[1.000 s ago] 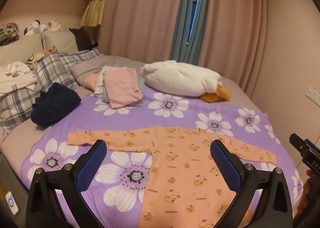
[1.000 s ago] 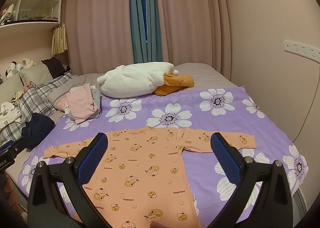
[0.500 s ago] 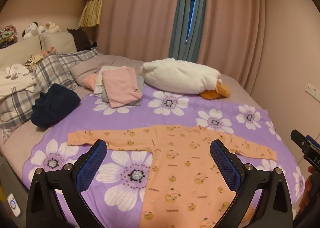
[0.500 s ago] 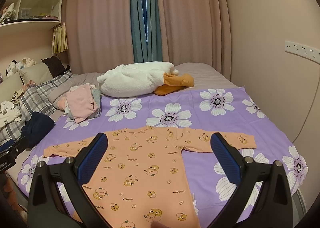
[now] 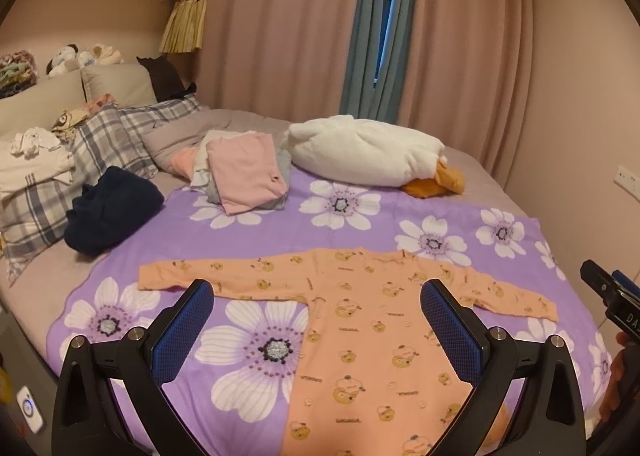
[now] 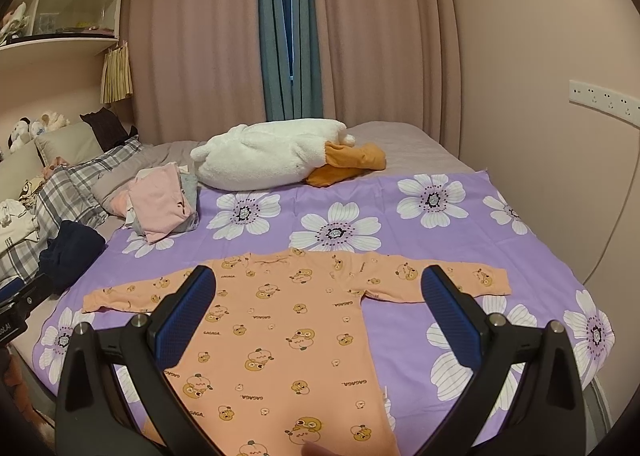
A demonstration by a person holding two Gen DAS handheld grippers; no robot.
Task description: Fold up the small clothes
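- The romper [image 5: 360, 320] lies flat on the purple flowered blanket [image 5: 280, 232], front up, both sleeves stretched out sideways. Laid open like that, I'd say it is ready for a first fold, which has not begun.
- The left gripper [image 5: 316, 320] hangs above the near part of the romper with its jaws spread wide, holding nothing.
- The right gripper [image 6: 320, 312] does the same on its side: jaws spread, empty, clear of the cloth.
- Both are held level and side by side, probably so each can take 1 sleeve; the left sleeve [image 5: 192, 274] and right sleeve [image 6: 448, 276] reach well beyond the body, so they look like the natural first folds.
- At the far side of the blanket sits a stack [image 5: 244, 171] of folded pink and grey pieces, likely the finished pile, kept out of the working space.
- A dark navy bundle [image 5: 112, 211] lies at the blanket's left edge, beside the plaid pillows [image 5: 100, 135]. Whether it awaits folding I cannot tell.
- A white plush duck [image 6: 276, 159] lies across the bed behind the blanket.
- The surface is a soft bed, so the cloth may drag or bunch the blanket when lifted.
- Pink curtains [image 6: 380, 35] cover the far wall with a blue one at the window; a shelf [image 6: 56, 43] sits up left, sockets [image 6: 604, 99] on the right wall.
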